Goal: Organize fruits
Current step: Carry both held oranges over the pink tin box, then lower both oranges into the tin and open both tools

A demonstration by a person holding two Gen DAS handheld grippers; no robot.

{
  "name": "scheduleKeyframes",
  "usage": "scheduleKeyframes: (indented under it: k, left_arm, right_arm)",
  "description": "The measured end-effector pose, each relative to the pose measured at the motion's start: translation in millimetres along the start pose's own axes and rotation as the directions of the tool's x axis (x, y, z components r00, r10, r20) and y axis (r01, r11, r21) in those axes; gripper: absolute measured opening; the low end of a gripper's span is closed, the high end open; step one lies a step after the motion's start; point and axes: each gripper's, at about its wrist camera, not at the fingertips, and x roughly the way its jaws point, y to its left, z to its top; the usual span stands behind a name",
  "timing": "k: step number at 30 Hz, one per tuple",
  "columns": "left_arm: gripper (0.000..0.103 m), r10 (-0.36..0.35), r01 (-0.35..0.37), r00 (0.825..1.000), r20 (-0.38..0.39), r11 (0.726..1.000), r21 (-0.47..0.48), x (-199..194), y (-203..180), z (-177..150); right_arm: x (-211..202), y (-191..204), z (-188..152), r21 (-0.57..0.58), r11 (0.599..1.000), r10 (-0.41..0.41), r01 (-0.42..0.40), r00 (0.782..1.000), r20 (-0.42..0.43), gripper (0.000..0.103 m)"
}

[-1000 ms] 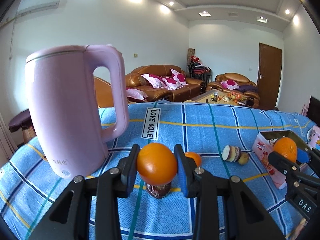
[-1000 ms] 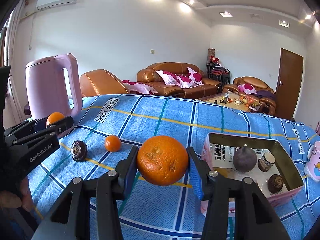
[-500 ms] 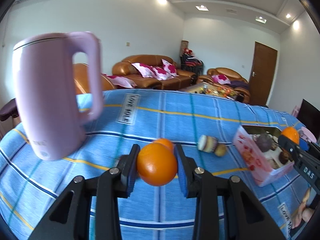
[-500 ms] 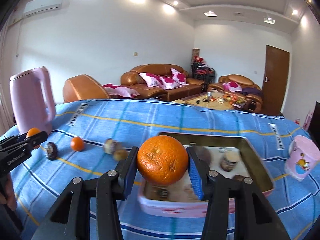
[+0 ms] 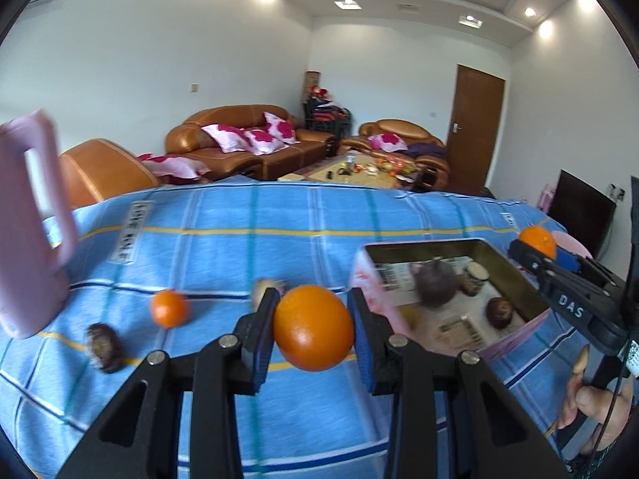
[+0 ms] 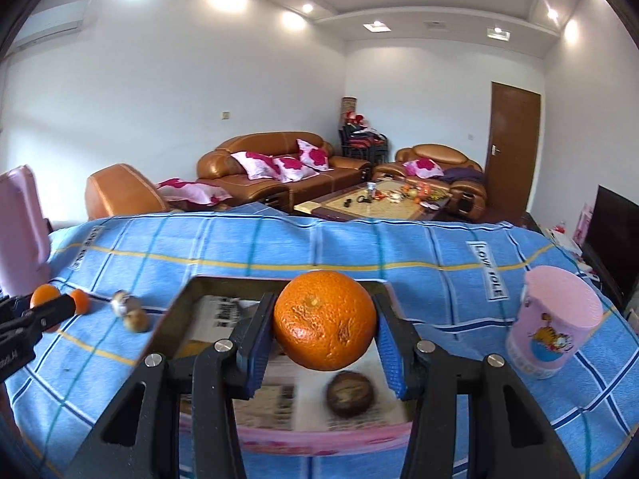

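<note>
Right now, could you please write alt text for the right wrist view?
The right gripper holds an orange over a pink tin containing a dark fruit, on a blue checked cloth; a pink cup stands to the right.

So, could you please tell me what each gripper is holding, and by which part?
The left gripper clamps a smooth round orange across its sides; the right gripper clamps a rough-skinned, blemished orange the same way.

Checked cloth [image 6: 359,247] woven, matt; tin box [image 6: 179,311] dull metal inside; pitted orange [image 6: 324,321] rough-skinned; kettle [image 5: 24,239] smooth matt plastic.
</note>
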Motion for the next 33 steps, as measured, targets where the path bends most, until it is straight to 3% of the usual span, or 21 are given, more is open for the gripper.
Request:
scheduleKeyframes:
  k: [9,15,23,33]
  left_arm:
    - [0.037,-0.091,0.092,0.995,-0.049,0.996,0.023,34,-65,4]
    - [0.037,-0.1,0.104,0.989,-0.108,0.994,0.032,53,-92,-1]
    - [0.037,-0.097,0.098,0.984,-0.147,0.995,0.001,58,-88,-2]
    - [0.037,-0.072,0.074,0.984,-0.165,0.997,0.002,61,-87,-3]
  right_arm:
    - [16,-33,3,0.01,0.999,0.033,-0.032,0.999,-0.041,0.049]
    - [41,-28,-1,0.002,0.996,0.085,-0.086,0.988,-0.129,0.049]
    - [47,-12,-9,-0.039,0.99,0.129,-0.138,0.975,-0.179,0.049]
    - [53,-19,-16,0.057,0.975,0.223,-0.216,0.942,-0.25,0.05]
